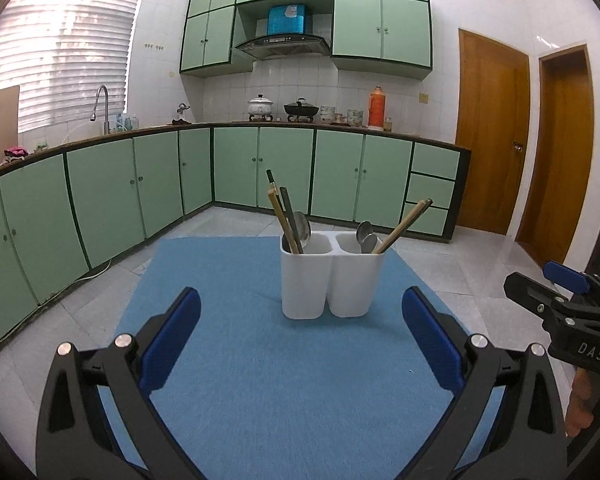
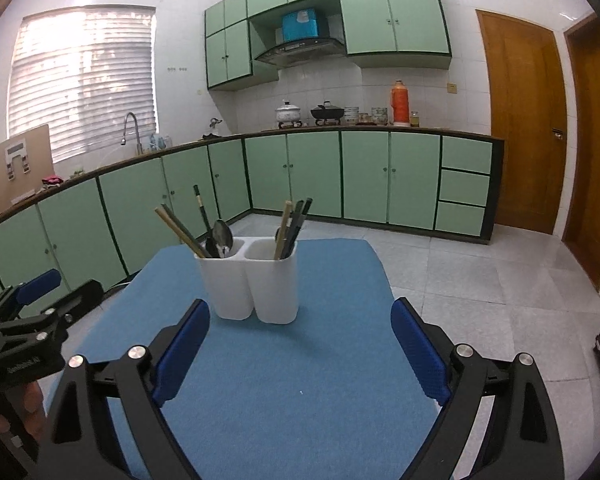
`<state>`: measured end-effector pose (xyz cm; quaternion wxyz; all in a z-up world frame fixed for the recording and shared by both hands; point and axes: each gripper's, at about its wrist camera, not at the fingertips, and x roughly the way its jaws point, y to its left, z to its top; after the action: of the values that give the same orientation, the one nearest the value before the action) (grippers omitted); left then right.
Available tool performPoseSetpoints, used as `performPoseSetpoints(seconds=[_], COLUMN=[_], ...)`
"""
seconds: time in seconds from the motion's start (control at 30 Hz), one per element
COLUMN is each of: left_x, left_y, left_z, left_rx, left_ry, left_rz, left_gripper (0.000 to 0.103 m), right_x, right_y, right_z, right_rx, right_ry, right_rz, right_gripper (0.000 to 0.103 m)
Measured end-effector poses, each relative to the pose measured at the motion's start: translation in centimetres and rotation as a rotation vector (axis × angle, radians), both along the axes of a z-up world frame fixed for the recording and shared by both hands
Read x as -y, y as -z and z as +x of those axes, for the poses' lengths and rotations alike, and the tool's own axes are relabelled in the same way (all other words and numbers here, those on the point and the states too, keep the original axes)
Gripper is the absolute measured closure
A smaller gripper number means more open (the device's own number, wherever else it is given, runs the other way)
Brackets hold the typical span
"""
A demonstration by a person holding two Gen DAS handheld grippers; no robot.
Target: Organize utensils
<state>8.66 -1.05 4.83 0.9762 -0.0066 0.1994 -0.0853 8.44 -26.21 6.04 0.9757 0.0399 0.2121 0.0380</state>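
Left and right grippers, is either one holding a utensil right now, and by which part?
Nothing is held. The left gripper and right gripper both have open jaws, short of the white utensil holder on the blue mat.

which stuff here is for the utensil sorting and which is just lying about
For the job:
white holder
chopsticks
spoons
left gripper
right gripper

Lying about:
blue mat
orange flask
white pot
black wok
tap

Spoon (image 1: 302, 227) handles hidden inside the holder (image 1: 328, 280) — compartments' depths unseen
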Motion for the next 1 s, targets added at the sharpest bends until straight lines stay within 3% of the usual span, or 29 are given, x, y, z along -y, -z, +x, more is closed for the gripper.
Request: performPoseSetpoints(seconds=[1.0], left_x=[0.2], left_y=[-0.9], left_z=[0.1], left_rx=[-0.021], left_ry=[-0.015], left_rz=[0.017], left_gripper=[0.005], right_x=[-1.8], right_y=[-0.6], right_z=[0.8], right_rx=[-0.042], right_ry=[-0.031], right_rz=[-0.047], right_gripper=[0.013])
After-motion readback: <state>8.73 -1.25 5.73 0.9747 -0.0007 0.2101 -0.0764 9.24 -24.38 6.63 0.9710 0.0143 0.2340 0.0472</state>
